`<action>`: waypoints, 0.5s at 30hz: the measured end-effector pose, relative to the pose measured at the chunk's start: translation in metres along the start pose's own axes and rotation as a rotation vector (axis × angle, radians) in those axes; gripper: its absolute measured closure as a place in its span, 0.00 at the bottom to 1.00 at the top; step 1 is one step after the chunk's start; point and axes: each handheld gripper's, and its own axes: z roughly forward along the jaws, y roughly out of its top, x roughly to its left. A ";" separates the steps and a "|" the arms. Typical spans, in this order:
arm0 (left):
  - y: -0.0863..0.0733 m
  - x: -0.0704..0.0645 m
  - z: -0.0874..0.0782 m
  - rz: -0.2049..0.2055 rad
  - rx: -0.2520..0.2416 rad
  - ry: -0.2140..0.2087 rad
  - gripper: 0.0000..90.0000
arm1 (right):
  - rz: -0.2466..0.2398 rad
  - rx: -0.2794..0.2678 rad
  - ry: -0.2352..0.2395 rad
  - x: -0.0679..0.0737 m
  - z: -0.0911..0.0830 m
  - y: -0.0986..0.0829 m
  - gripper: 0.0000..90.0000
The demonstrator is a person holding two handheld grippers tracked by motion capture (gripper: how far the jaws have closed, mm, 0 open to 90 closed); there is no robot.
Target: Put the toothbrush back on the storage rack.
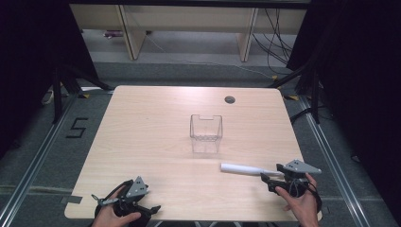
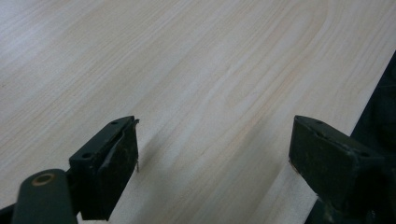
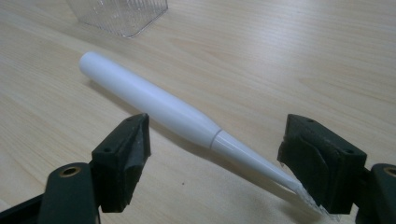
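The white toothbrush (image 1: 246, 169) is lying flat on the table (image 1: 156, 123), just on the near side of the clear plastic container (image 1: 205, 134) and a little to its right; its long axis is running roughly crosswise, the thick rounded handle end pointing toward the container and the thin neck leading away from it to the right gripper (image 1: 270, 179). In the right gripper view the toothbrush (image 3: 159, 105) is passing slantwise between the two spread jaws; the neck is crossing the gap and the bristle end seems to be tucking under the right-hand jaw, though that tip is blurred and I cannot tell whether it is touching; the jaws are not pinching anything yet.

The right gripper is by far the nearer of the two; the left gripper (image 1: 142, 208) is sitting well apart from the container, at the table's near edge, its jaws also spread over bare wood in the left gripper view.

The coming move looks like a closing on the neck or handle; since the axis is lying oblique to the jaws, a slight turn of the hand may be needed. Open table is lying between toothbrush and container; the near and right table edges are close to the right hand (image 1: 300, 204).
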 end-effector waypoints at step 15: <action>0.000 0.001 0.001 0.007 0.002 0.000 0.17 | -0.012 0.006 0.013 0.006 0.009 0.011 0.30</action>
